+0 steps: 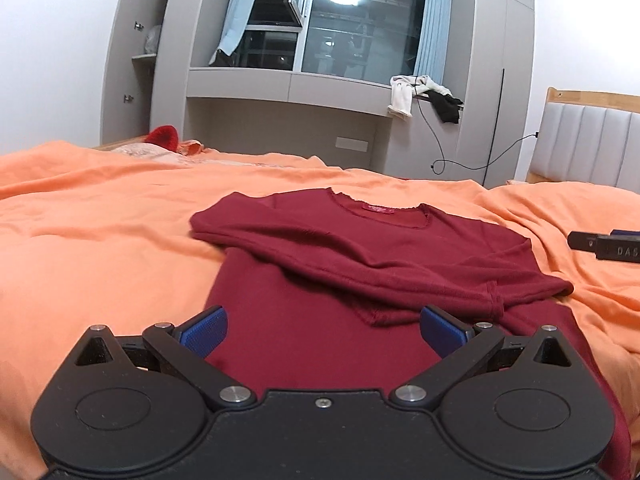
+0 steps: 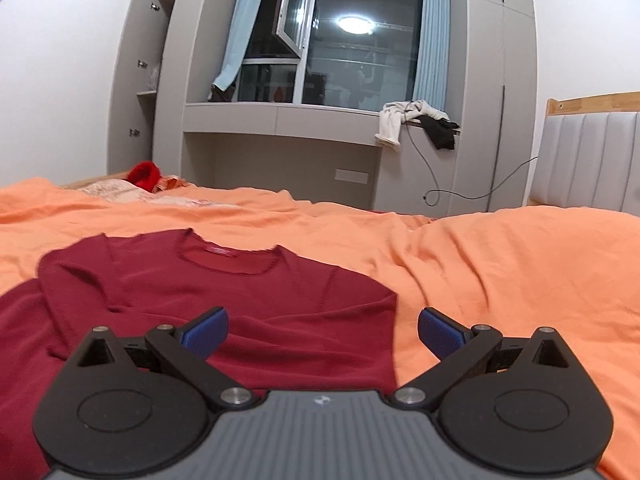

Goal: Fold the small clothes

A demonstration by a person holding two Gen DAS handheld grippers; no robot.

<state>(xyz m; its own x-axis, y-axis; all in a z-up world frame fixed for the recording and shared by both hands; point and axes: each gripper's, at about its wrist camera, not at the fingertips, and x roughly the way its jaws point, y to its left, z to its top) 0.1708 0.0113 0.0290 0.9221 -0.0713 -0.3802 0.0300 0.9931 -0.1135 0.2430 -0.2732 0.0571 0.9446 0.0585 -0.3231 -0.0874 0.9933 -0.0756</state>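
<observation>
Dark red long-sleeved top (image 1: 320,280) lies flat on the bed's orange cover (image 1: 100,240), neckline away from both cameras, hem end nearest them. 1 sleeve (image 1: 400,264) is folded across the chest, its cuff ending near the top's right edge.

Left tongs (image 1: 323,330): jaws spread wide, nothing between the blue pads (image 1: 204,330). They sit low above the lower body of the top; red fabric fills the whole gap between the pads, and the folded sleeve's cuff lies just ahead of the right-hand pad. Contact with the cloth cannot be told.

Right tongs (image 2: 323,332): jaws also wide, gripping nothing. The top's right edge (image 2: 394,340) runs through the gap, so the left-hand pad (image 2: 206,330) is over red fabric and the right-hand pad over bare orange cover. Neckline with its label (image 2: 222,251) lies ahead and to the left.

In the left wrist view, the tip of the right tongs shows at the right frame edge (image 1: 604,246), over the cover and clear of the top.

Background: grey cabinet with window (image 2: 340,48), clothes draped on its ledge (image 2: 416,120), headboard (image 2: 588,152) at right.
</observation>
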